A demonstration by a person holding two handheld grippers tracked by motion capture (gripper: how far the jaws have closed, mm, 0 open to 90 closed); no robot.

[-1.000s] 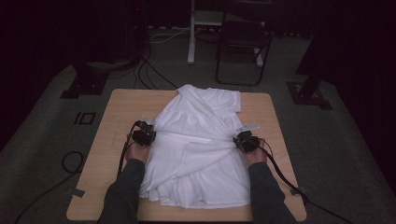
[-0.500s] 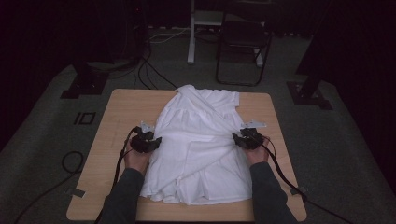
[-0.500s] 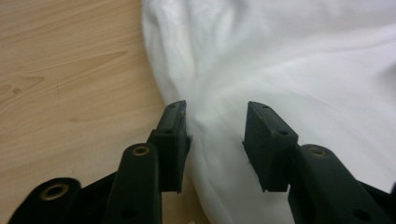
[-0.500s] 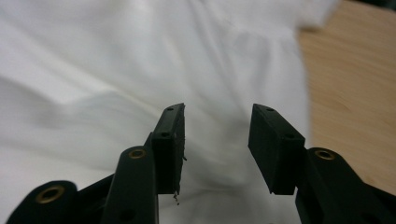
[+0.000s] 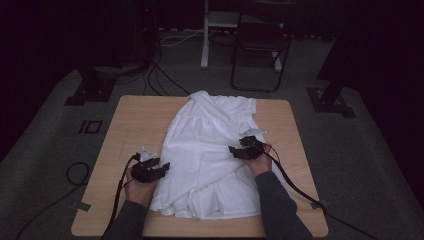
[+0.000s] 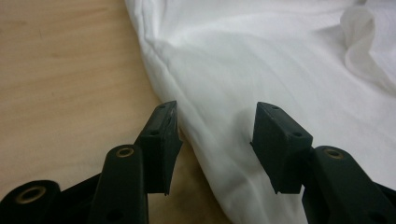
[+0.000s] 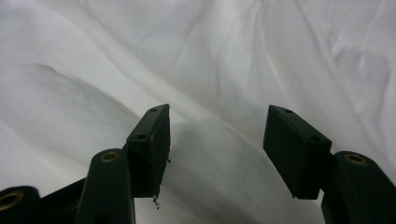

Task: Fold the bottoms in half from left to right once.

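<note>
We see the white dress (image 5: 210, 150) lying flat across the wooden table (image 5: 130, 120), our left gripper (image 5: 159, 168) at its edge and right gripper (image 5: 234, 149) above it, both jaws just opened, pinching nothing.

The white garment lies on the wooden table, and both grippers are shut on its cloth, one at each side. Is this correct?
Not quite. The white garment does lie on the wooden table, with the left gripper and right gripper at its sides, but neither is shut on the cloth. Both gripper views show the jaws standing apart, having just been opening, with cloth lying loose between them, not pinched.
</note>
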